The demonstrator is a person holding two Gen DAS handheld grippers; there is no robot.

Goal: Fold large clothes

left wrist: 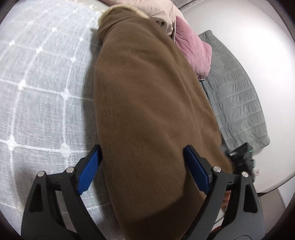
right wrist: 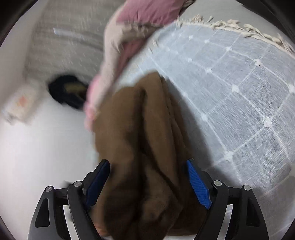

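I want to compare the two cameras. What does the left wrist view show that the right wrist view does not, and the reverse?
Only the left wrist view: a grey quilted blanket beside the brown garment.

Only the right wrist view: a beige fringe along the far edge of the checked cloth, and a blurred dark object on the white surface.

Both: the brown garment between the open blue pads of each tool, the checked cloth, and pink clothing.

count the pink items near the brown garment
2: a mauve cushion right of the brown garment, and a pale pink garment at its far end. Others may be hidden.
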